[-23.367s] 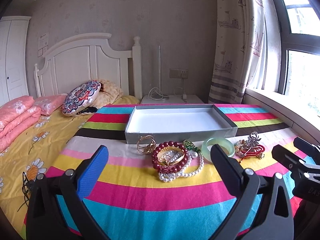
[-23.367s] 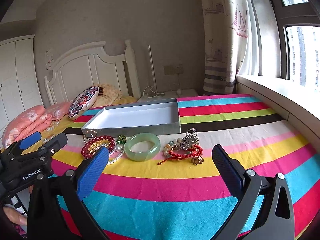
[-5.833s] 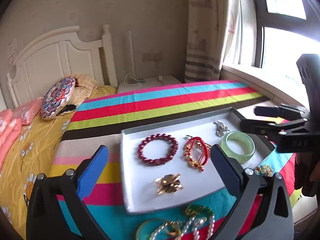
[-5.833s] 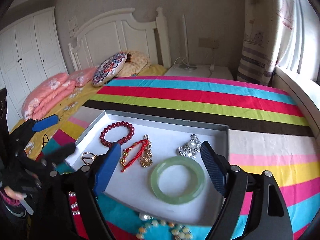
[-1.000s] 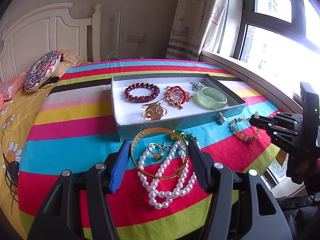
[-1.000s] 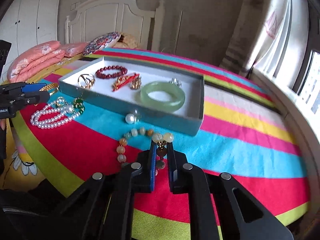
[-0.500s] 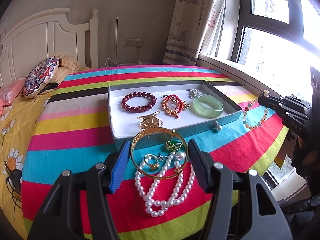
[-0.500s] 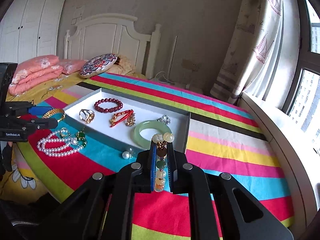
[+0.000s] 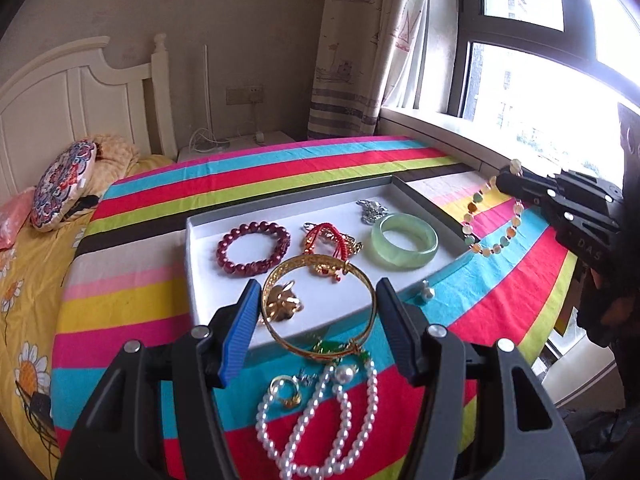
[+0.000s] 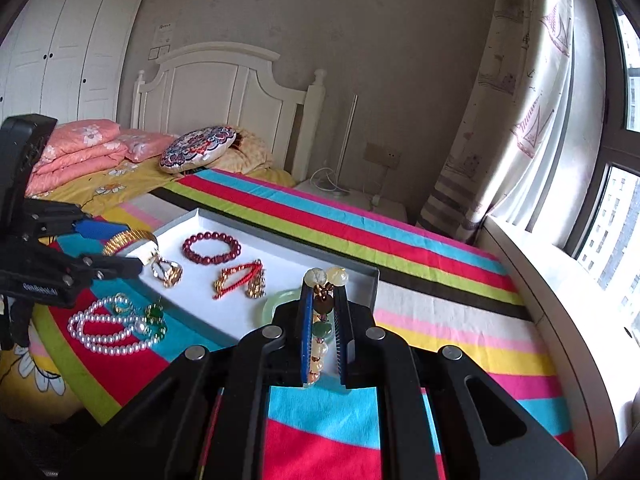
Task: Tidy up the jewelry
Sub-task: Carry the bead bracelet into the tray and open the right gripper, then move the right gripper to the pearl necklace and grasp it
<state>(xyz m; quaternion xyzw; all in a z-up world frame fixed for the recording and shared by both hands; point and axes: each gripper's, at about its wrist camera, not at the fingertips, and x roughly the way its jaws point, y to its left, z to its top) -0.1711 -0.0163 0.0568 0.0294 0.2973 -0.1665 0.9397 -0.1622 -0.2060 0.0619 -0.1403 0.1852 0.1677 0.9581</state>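
My left gripper (image 9: pixel 318 308) is shut on a gold bangle (image 9: pixel 316 259), held above the near edge of the grey tray (image 9: pixel 208 264). My right gripper (image 10: pixel 324 288) is shut on a bracelet of pale and green beads (image 10: pixel 322 330). That bracelet (image 9: pixel 490 240) hangs free just right of the tray. In the tray lie a dark red bead bracelet (image 9: pixel 253 248), a red cord bracelet (image 9: pixel 324 236), a jade bangle (image 9: pixel 404 246), a silver charm (image 9: pixel 372 210) and a gold brooch (image 9: pixel 282 302).
A pearl necklace (image 9: pixel 320 420), a gold ring (image 9: pixel 286 390), a green piece (image 9: pixel 340 348) and a pearl earring (image 9: pixel 426 291) lie on the striped spread before the tray. Pillows (image 10: pixel 198 148) and the headboard (image 10: pixel 224 92) are behind. The window sill (image 10: pixel 532 280) runs along the right.
Both grippers have risen. The gold bangle has come up off the pearls to the tray's near edge. The bead bracelet has left the spread and now hangs free.
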